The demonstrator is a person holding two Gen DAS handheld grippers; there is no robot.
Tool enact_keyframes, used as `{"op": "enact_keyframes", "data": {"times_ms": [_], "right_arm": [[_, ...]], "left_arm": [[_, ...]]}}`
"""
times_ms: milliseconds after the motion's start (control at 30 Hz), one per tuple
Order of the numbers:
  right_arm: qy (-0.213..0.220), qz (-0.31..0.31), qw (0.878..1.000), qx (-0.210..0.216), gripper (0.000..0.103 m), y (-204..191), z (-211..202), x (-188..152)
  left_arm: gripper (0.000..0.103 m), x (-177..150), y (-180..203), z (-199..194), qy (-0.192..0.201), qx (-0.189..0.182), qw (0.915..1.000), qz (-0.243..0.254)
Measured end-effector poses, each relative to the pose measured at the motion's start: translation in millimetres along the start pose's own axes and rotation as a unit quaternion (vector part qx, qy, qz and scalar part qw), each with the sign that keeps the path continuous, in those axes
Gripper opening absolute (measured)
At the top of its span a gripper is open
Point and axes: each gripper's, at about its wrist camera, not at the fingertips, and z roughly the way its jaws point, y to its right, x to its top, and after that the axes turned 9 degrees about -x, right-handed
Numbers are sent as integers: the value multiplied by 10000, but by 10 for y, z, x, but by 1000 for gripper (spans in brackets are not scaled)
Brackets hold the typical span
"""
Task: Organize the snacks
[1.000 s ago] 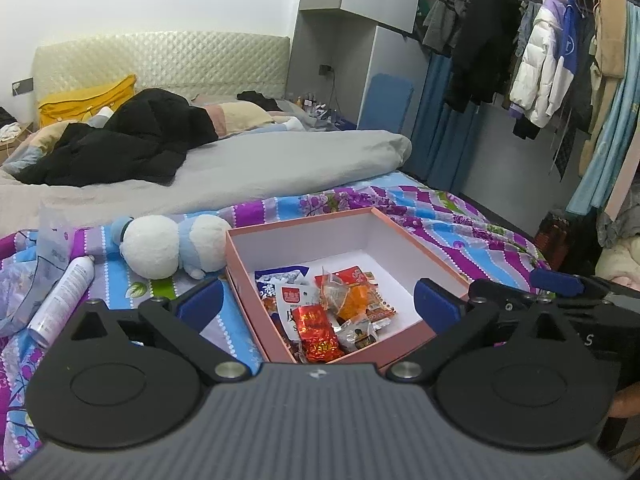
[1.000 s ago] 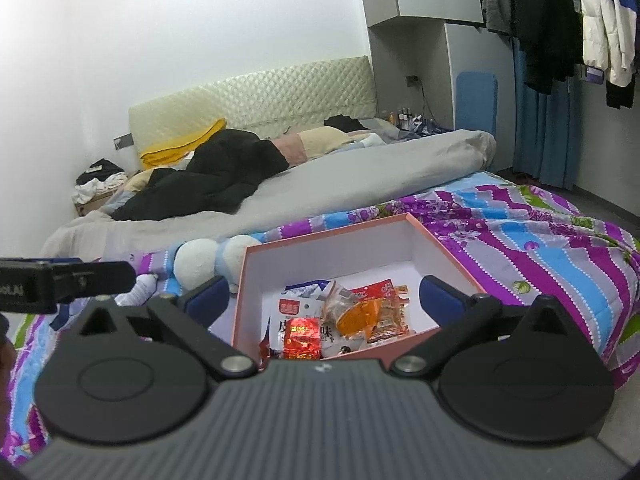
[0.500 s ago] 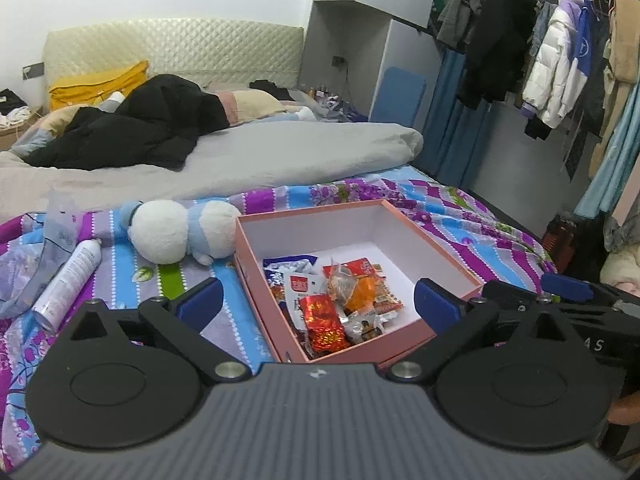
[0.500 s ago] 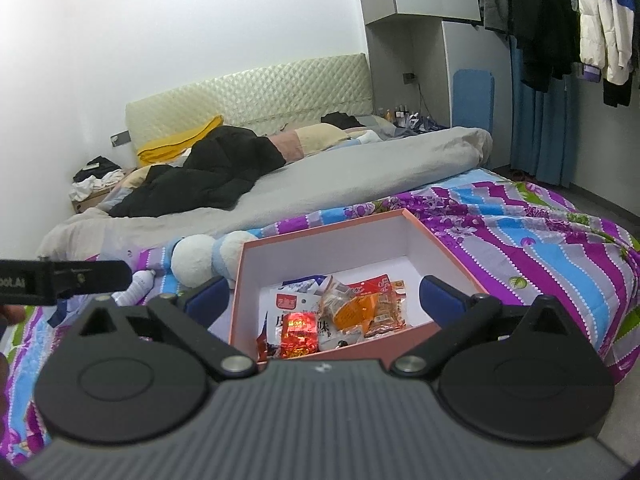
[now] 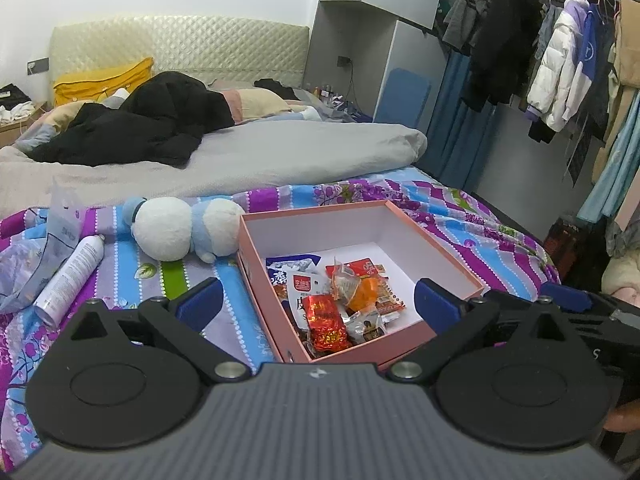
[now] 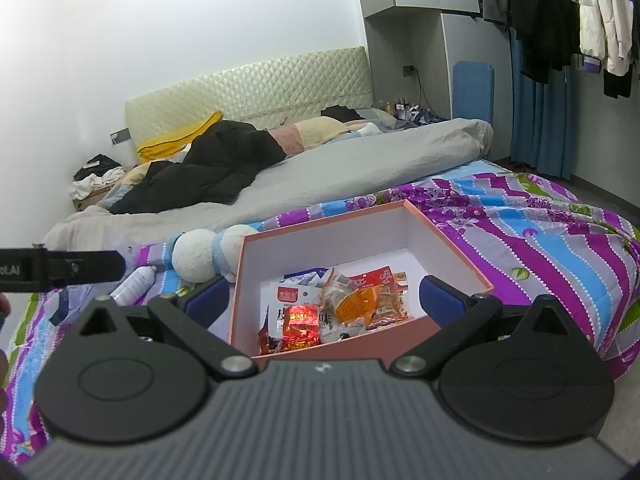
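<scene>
1. Bed (image 5: pixel 280 152): grey duvet over the far part, striped purple-and-blue sheet (image 6: pixel 540 240) across the near end, which carries everything listed below.
2. Box (image 5: pixel 256 264): pink outside, white inside, lid off, lying on the sheet; far half bare.
3. Plush toy (image 5: pixel 176 232): white and pale blue, touching the box's far-left corner.
4. Spray can (image 5: pixel 68 276): white, on its side, well left of the box.
5. Left claw (image 5: pixel 316 302): blue tips wide apart, holding nothing, hovering at the box's near edge.
6. Right claw (image 6: pixel 324 298): tips wide apart, holding nothing, likewise at the near edge.
7. Snacks (image 6: pixel 344 308): loose heap in the box's near-left part, straight ahead of both claws; neither looks clearly nearer.
8. Red foil packet (image 5: pixel 326 322): nearest item, long axis pointing roughly away from the claws.
</scene>
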Motion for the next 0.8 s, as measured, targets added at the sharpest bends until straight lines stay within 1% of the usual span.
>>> {"op": "enact_keyframes", "data": {"times_ms": [800], "right_arm": [[-23, 33, 10000, -9, 103, 2, 7, 4]], "left_arm": [[103, -13, 24, 21, -40, -35, 10000, 44]]}}
